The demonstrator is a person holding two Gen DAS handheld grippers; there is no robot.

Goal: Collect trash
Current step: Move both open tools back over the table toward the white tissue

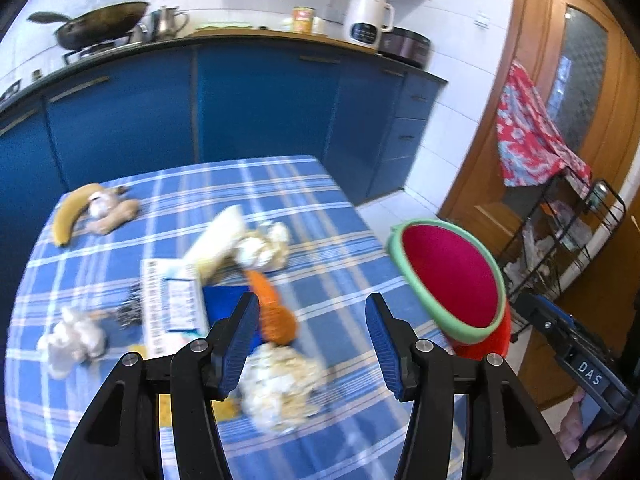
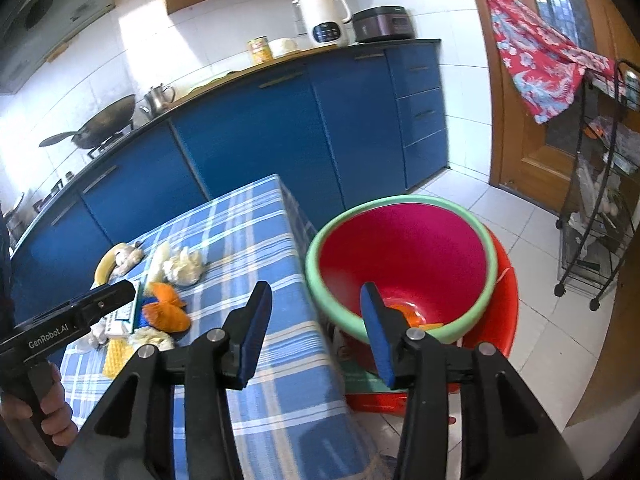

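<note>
The left tongs [image 1: 310,346] are seen spread apart above the checked blue counter [image 1: 328,216], with nothing pinched between the blue pads [image 1: 240,340]. Directly beneath them, blurred, a crumpled wad of paper [image 1: 280,388] lies on the cloth, and just beyond it an orange peel [image 1: 274,312] rests beside a blue card [image 1: 224,300]. A printed box [image 1: 172,300] is found to the left of the card, and a second crumpled tissue [image 1: 74,340] near the counter's left edge. Farther back a pale wrapper [image 1: 220,240] touches another crumpled lump [image 1: 266,246], while a banana [image 1: 74,210] and a piece of ginger [image 1: 114,216] sit at the far left corner.

The right tongs [image 2: 314,336] are likewise spread and empty, held over the gap between the counter edge [image 2: 296,280] and the red bin [image 2: 404,264]. The bin (green-rimmed, standing on the white floor just beside the counter) is seen to contain something orange [image 2: 404,314] at its bottom, partly hidden by the right-hand pad. In the right wrist view the left tool's black body [image 2: 72,320] is visible at the left, gripped by a hand [image 2: 52,412] low in the corner.

Behind everything, blue cupboards [image 2: 248,136] carry a wok [image 2: 106,122], a metal kettle [image 2: 158,98] and a white jug [image 2: 324,18].
</note>
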